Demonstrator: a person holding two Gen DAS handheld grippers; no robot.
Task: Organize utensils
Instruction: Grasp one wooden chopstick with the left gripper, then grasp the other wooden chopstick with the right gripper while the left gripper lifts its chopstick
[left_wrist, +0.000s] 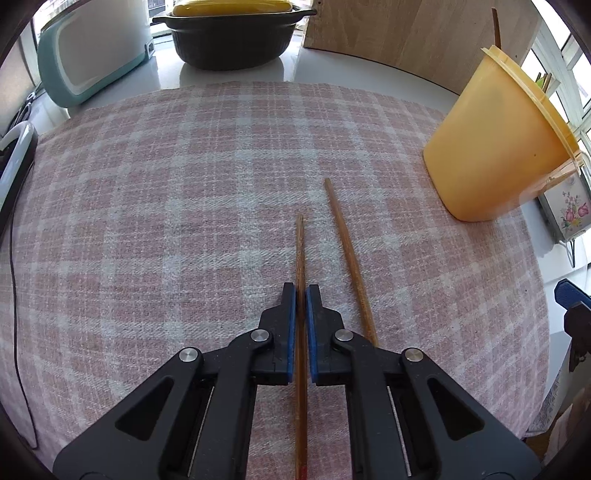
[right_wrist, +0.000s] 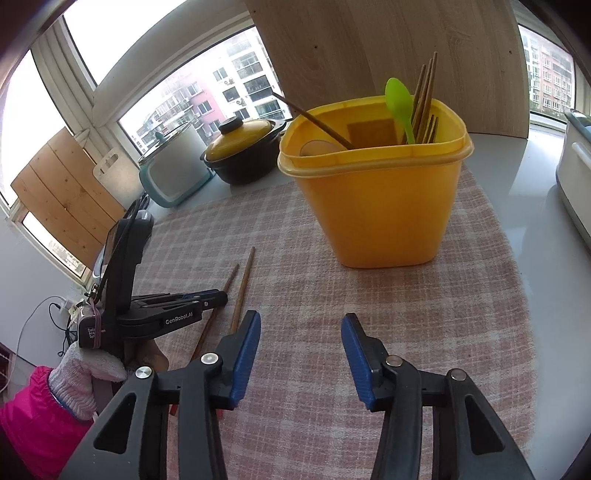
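In the left wrist view my left gripper (left_wrist: 301, 288) is shut on a wooden chopstick (left_wrist: 300, 243) that lies lengthwise on the pink plaid cloth (left_wrist: 166, 192). A second chopstick (left_wrist: 347, 251) lies loose just to its right. The yellow utensil container (right_wrist: 376, 199) stands upright farther back on the cloth. It holds a green spoon (right_wrist: 399, 99), several wooden chopsticks (right_wrist: 424, 96) and a fork. My right gripper (right_wrist: 300, 321) hangs open over bare cloth with nothing between its fingers, right of both chopsticks and in front of the container. The left gripper (right_wrist: 221, 295) shows there too.
A black pot with a yellow lid (right_wrist: 243, 151) and a teal-and-white appliance (right_wrist: 173, 173) stand at the back left of the counter. A wooden panel (right_wrist: 369, 44) rises behind the container. A gloved hand with a pink sleeve (right_wrist: 85, 365) holds the left gripper.
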